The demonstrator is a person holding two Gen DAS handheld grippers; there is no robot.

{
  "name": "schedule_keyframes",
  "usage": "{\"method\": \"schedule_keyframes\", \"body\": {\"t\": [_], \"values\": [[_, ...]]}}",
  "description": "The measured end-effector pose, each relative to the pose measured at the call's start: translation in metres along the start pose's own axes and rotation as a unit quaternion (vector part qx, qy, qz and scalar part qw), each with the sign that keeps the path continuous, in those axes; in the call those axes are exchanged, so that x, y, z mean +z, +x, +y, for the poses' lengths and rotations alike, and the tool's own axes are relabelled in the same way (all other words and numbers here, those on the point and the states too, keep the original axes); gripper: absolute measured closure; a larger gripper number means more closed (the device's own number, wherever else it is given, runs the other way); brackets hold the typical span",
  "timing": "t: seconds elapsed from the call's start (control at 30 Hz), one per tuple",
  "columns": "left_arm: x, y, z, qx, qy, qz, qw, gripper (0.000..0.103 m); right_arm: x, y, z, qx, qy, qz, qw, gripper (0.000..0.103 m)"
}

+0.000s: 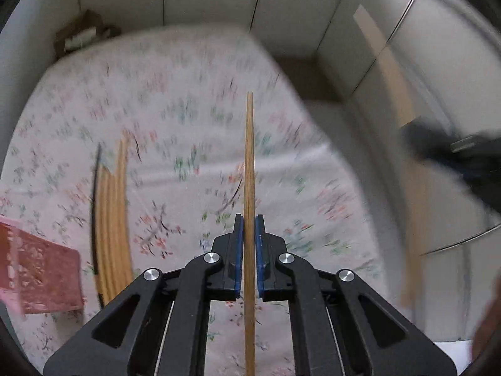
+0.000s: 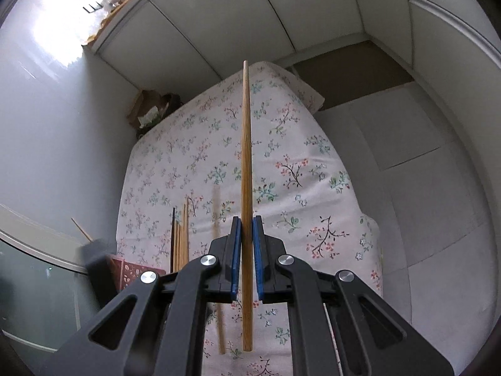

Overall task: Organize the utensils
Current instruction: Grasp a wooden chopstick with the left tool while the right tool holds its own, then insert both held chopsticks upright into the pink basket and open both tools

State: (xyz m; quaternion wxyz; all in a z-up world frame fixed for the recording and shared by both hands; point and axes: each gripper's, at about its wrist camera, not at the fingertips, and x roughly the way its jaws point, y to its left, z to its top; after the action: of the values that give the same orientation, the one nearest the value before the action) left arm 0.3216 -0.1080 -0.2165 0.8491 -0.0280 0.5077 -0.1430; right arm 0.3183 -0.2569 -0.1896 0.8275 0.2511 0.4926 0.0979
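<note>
In the left wrist view, my left gripper [image 1: 249, 222] is shut on a light wooden chopstick [image 1: 249, 156] that runs straight ahead between the blue pads [image 1: 238, 250]. A bundle of wooden chopsticks [image 1: 113, 219] with one dark stick lies on the floral cloth to the left. The right wrist view shows my right gripper [image 2: 247, 222] shut on another wooden chopstick [image 2: 246, 144], raised over the table. The bundle [image 2: 180, 238] is lower left there, and a blurred single chopstick [image 2: 216, 210] shows beside it. My right gripper [image 1: 454, 153] appears as a dark blur at the right.
A pink perforated basket [image 1: 40, 279] sits at the left edge of the floral-cloth table [image 1: 188, 94], and its corner [image 2: 125, 271] shows in the right wrist view. A brown bag [image 2: 147, 106] stands at the far corner. White cabinet panels [image 2: 219, 25] surround the table.
</note>
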Motion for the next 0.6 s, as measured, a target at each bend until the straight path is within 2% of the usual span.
{"method": "schedule_keyframes", "body": {"t": [0.07, 0.13, 0.2, 0.23, 0.3, 0.33, 0.43, 0.5, 0.6], "values": [[0.002, -0.042, 0.002, -0.015, -0.001, -0.056, 0.9983, 0.097, 0.0, -0.002, 0.004, 0.003, -0.006, -0.006, 1.0, 0.095], [0.004, -0.08, 0.006, -0.033, 0.0, -0.118, 0.9925, 0.097, -0.001, -0.003, 0.01, 0.006, -0.014, -0.013, 1.0, 0.095], [0.007, -0.113, 0.017, -0.03, -0.002, -0.183, 0.9827, 0.097, -0.002, -0.003, 0.013, 0.008, -0.02, -0.018, 1.0, 0.095], [0.007, -0.133, 0.032, -0.025, -0.008, -0.221, 0.9749, 0.097, -0.003, -0.004, 0.017, 0.01, -0.026, -0.024, 0.999, 0.095], [0.009, -0.151, 0.046, -0.015, -0.017, -0.26, 0.9653, 0.097, -0.004, -0.006, 0.023, 0.016, -0.033, -0.035, 0.999, 0.095], [0.007, -0.165, 0.065, -0.009, -0.028, -0.286, 0.9578, 0.097, -0.004, -0.008, 0.026, 0.019, -0.036, -0.039, 0.998, 0.095], [0.002, -0.184, 0.103, -0.004, -0.066, -0.329, 0.942, 0.097, -0.006, -0.011, 0.038, 0.028, -0.049, -0.055, 0.997, 0.095], [-0.001, -0.186, 0.127, -0.007, -0.09, -0.341, 0.9358, 0.097, -0.007, -0.009, 0.044, 0.03, -0.055, -0.059, 0.996, 0.095], [-0.004, -0.181, 0.142, 0.0, -0.103, -0.349, 0.9315, 0.097, -0.011, -0.003, 0.061, 0.035, -0.068, -0.063, 0.995, 0.095]]}}
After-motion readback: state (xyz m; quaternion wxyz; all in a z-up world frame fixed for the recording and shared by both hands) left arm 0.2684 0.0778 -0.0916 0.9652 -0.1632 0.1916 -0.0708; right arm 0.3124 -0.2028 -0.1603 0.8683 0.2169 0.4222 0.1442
